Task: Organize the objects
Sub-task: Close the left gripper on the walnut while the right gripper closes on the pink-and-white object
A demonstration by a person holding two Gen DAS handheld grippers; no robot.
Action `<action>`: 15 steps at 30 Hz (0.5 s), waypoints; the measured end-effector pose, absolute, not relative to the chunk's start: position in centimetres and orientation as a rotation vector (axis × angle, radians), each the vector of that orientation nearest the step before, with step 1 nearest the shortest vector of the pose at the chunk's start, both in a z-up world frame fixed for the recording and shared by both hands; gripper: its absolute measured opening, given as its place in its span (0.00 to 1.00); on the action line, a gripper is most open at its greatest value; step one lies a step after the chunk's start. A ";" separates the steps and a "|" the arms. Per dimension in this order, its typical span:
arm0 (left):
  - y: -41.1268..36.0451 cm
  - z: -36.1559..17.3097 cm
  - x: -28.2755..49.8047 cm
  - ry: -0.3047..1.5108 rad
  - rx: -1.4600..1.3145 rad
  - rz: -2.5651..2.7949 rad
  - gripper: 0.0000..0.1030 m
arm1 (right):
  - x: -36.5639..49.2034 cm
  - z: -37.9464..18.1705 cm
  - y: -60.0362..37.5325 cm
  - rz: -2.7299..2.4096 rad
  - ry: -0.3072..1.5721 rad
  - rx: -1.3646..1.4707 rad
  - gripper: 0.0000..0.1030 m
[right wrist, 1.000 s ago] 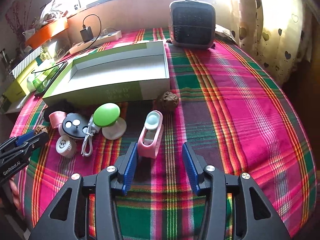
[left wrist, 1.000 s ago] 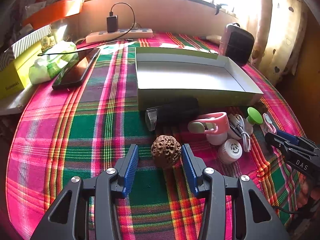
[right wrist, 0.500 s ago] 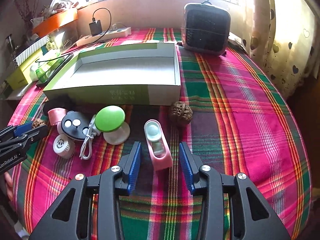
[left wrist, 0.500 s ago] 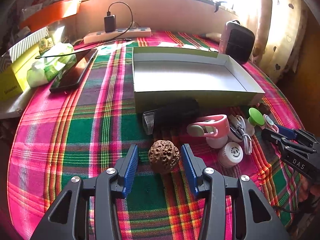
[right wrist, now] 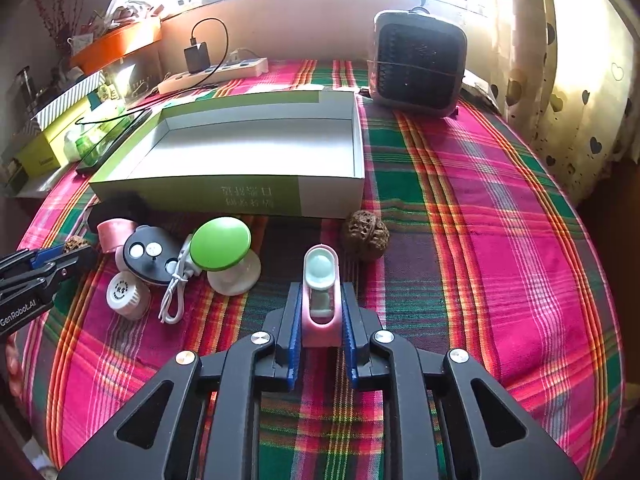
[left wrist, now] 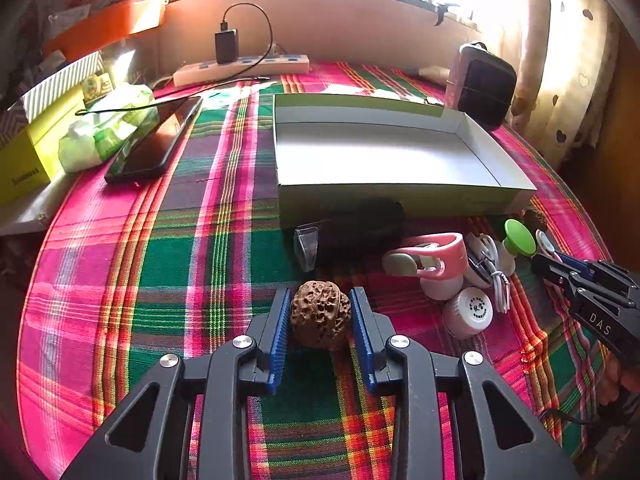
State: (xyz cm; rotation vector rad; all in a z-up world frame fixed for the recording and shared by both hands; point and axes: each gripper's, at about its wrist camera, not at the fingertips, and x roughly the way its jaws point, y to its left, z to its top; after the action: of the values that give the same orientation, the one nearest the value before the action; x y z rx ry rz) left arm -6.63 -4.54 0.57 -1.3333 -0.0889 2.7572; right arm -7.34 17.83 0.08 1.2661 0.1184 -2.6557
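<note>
Both tongs are just closing, the left gripper (left wrist: 320, 316) clamping the wrinkled brown walnut (left wrist: 320, 314) at lower centre, the right gripper (right wrist: 321, 314) clamping the pink oblong plastic case (right wrist: 321, 300), while the shallow green-and-white cardboard box (left wrist: 400, 196) above is sitting empty, nothing sorted yet

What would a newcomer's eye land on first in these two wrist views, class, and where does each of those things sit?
Probably the bright plaid tablecloth under everything. Then the two grips: the left gripper, whose jaws have just closed, clamps a brown walnut, and the right gripper likewise clamps a pink clip. Behind both sits an empty open box.
</note>
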 end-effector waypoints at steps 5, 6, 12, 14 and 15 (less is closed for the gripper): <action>-4.5 0.6 -6.7 -0.101 -1.340 2.760 0.27 | -7.4 0.1 17.9 -2.642 0.105 1.267 0.18; -4.5 0.6 -6.7 -0.101 -1.343 2.760 0.27 | -7.3 0.2 17.9 -2.638 0.099 1.266 0.18; -4.5 0.6 -6.5 -0.112 -1.355 2.771 0.27 | -7.2 0.2 17.6 -2.607 0.101 1.257 0.18; -4.6 0.6 -6.4 -0.121 -1.356 2.776 0.27 | -7.2 0.2 17.5 -2.595 0.102 1.253 0.18; -4.6 0.6 -6.3 -0.126 -1.356 2.777 0.27 | -7.1 0.2 17.4 -2.593 0.110 1.249 0.18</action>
State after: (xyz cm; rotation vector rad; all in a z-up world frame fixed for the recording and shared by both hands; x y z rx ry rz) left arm -6.31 -4.58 0.57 -1.3558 -0.1259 2.7775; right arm -7.15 17.40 0.18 1.2489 0.1100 -2.5930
